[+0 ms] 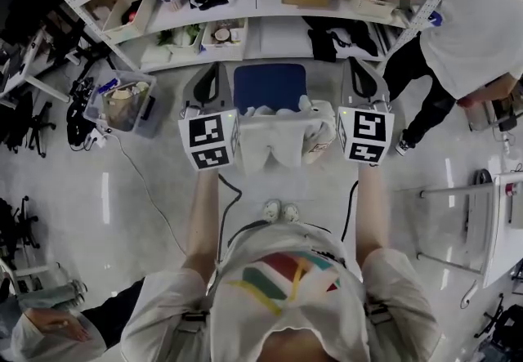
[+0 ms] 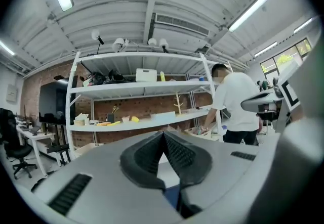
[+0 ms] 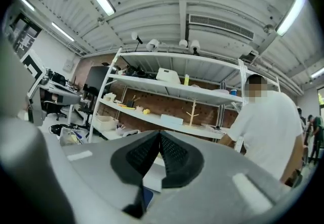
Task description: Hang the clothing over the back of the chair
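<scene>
In the head view a white garment (image 1: pixel 276 140) hangs spread between my two grippers. It is above a chair with a blue seat (image 1: pixel 270 84). My left gripper (image 1: pixel 214 78) is at the garment's left side and my right gripper (image 1: pixel 359 74) at its right side. Both point forward toward the shelves. In the left gripper view the black pads (image 2: pixel 147 160) meet at their tips, with white cloth (image 2: pixel 164 161) showing between them and blue below. The right gripper view shows the same: pads (image 3: pixel 174 160) closed, with white cloth (image 3: pixel 152 180) in the gap. The chair's back is hidden by the garment.
A white shelving rack (image 1: pixel 270 21) with boxes and clutter stands just beyond the chair. A person in a white shirt (image 1: pixel 470 17) bends at its right end. A bin (image 1: pixel 124 103) and cables lie on the floor at left, and a white table frame (image 1: pixel 482 221) is at right.
</scene>
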A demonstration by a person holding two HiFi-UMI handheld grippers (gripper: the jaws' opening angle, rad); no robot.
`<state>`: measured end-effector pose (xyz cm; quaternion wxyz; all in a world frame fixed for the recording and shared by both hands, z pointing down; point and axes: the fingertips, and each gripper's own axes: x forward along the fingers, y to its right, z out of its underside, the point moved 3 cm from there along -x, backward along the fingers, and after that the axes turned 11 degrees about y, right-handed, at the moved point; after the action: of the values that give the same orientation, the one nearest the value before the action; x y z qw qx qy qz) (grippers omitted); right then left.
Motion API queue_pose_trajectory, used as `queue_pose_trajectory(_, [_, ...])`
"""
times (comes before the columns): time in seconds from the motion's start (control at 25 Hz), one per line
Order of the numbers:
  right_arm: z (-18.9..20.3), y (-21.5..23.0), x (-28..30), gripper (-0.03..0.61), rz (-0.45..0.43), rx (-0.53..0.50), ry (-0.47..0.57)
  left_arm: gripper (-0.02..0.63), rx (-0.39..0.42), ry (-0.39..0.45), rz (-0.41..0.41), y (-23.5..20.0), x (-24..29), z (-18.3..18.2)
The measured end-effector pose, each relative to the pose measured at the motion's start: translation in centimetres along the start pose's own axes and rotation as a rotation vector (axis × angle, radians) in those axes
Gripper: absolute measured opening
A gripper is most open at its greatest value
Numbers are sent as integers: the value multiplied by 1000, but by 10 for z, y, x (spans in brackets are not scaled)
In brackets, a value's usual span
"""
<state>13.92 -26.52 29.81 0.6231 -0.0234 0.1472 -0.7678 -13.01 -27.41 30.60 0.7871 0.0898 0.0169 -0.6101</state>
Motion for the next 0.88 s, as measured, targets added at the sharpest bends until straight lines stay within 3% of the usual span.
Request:
queue_pose_trajectory(0.32, [-47,-25,-35,6,-28,0,93,14,12,93,-38,22,-33,-53])
queue_pose_trajectory(0.56, [-46,-47,-60,6,-40,42,106,14,-16,107,-22,37,-61,-51])
queue_pose_trajectory(0.88, [-40,-58,-70,5,-62,23,83,14,-21,95,-8,43,-70,-45])
